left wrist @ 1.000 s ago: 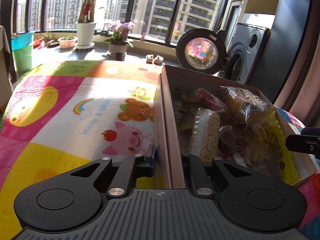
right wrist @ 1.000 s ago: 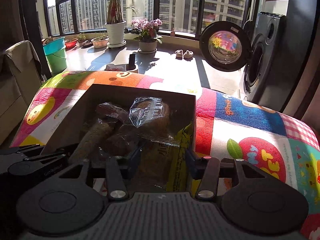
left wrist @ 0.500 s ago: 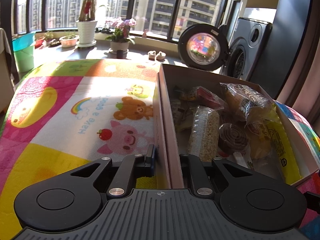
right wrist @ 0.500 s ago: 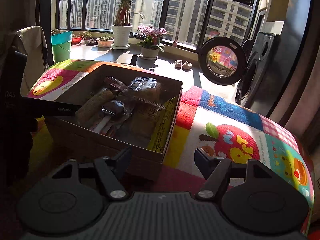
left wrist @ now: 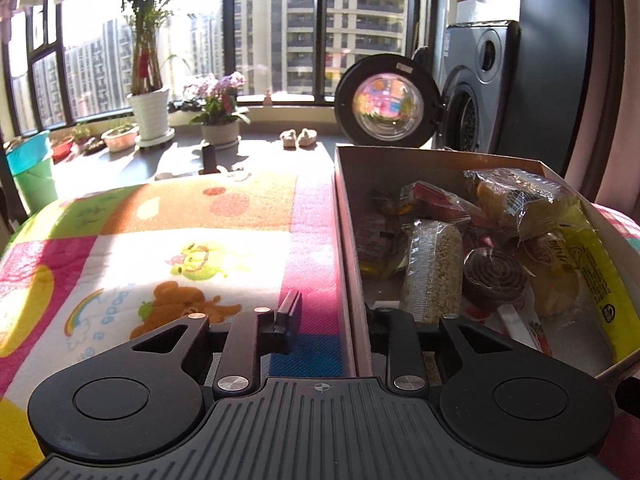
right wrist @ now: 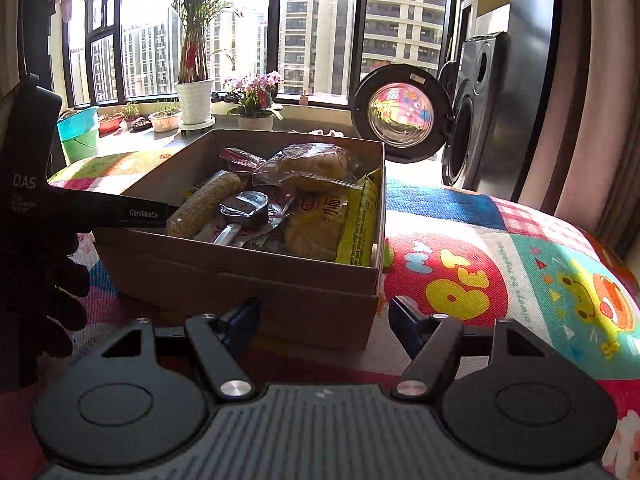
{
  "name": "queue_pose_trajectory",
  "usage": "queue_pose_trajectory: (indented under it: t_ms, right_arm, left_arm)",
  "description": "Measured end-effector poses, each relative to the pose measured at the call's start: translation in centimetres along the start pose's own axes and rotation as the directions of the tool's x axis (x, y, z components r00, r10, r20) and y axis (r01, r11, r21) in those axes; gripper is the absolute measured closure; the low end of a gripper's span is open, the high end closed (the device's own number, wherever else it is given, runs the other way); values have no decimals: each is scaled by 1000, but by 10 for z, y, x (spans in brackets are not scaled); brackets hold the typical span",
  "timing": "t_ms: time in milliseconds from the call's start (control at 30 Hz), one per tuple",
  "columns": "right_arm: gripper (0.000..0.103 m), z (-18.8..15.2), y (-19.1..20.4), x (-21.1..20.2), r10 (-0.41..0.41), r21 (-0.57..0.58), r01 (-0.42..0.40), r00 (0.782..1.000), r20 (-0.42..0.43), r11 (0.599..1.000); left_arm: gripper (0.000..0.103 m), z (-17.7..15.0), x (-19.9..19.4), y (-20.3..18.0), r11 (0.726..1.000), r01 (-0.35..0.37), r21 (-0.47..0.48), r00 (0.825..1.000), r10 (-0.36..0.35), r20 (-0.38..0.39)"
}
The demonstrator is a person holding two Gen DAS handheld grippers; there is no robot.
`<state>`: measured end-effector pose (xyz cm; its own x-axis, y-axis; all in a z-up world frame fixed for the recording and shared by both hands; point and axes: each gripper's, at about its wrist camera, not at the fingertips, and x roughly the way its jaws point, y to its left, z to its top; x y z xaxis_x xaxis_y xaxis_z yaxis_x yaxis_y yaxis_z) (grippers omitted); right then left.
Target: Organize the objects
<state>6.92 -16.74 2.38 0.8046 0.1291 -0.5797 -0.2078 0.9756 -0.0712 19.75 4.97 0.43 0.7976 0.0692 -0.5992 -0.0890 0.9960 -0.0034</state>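
Left wrist view, left to right. Colourful play mat (left wrist: 168,248) fills the left half of the frame, cartoon bear and rainbow print, nothing loose lying on it. Left gripper (left wrist: 332,316) sits at lower centre, straddling the left wall of the cardboard box (left wrist: 345,240): one finger outside on the mat side, one inside the box. There is a visible gap between the outer finger and the wall, so the jaws read as spread, not clamping the cardboard. Right half of the frame: box packed with snacks. Rice-puff bar (left wrist: 434,268) in clear wrap, round dark spiral snack (left wrist: 494,276) just beside it, bread pack (left wrist: 516,200) at upper right, yellow packet (left wrist: 596,276) along the right wall.

Right wrist view, left to right. Dark body of the left gripper and the gloved hand (right wrist: 48,280) fill the left edge, one finger reaching over the box rim. Box (right wrist: 240,276) is centre frame, same snacks inside, a second cardboard layer visible under its near wall. Right gripper (right wrist: 324,316) at lower centre is wide apart, holding nothing, hanging just in front of the box's near right corner. Mat to the right of frame carries no loose items.

Progress, as a judgement: collecting looks done, everything visible is in the box. Left to do is probably letting go of the box, or placing or closing it; cannot tell which.
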Motion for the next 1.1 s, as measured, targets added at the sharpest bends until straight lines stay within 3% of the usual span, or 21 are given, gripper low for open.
queue_pose_trajectory:
  t_ms: [100,200,267,333,400,533,700,800,933,1000,1067,1100]
  right_arm:
    - [32,1,-1,-3,-11,23,11,1000,19,1000]
    - [32,-3,-8,-19,6,57,-8,1000,31,998]
    - [15,-11,-10,-32,0,62,-3,999,41,998]
    - [5,-21,-10,-45,-22,59,19,999,45,998]
    - [3,-32,-6,-58,-40,57,38,999,31,998]
    - [0,-53,2,-76,-47,71,48,999,-23,996]
    - [0,-70,20,-72,-105,44,109,990,-89,993]
    - [0,-76,23,-62,-128,47,134,986,-107,990]
    - [0,-83,11,-62,-89,159,102,992,-88,982]
    - [0,-82,17,-61,-115,132,125,990,-79,983]
    - [0,-80,23,-59,-122,101,129,990,-71,987]
    - [0,-79,22,-57,-115,111,123,991,-74,986]
  left_arm:
    - [73,2,-3,3,999,20,-27,999,-21,-41]
    - [73,-2,-39,-2,999,13,-34,999,-12,48]
    - [73,-7,-68,-8,1000,12,-8,994,-11,105]
    - [73,-15,-98,-13,1000,8,3,989,-8,144]
    - [72,-31,-128,-14,1000,26,7,988,-27,153]
    - [72,-82,-162,-15,998,59,5,993,-59,98]
    - [72,-126,-154,-24,997,70,45,998,-70,-6]
    - [72,-127,-154,-27,996,55,66,998,-55,4]
    - [72,-132,-156,-31,996,61,69,998,-61,4]
    - [64,-132,-157,-30,993,115,40,993,-115,4]
    - [62,-132,-159,-30,986,167,27,986,-167,5]
    - [63,-132,-159,-32,987,158,35,987,-158,5]
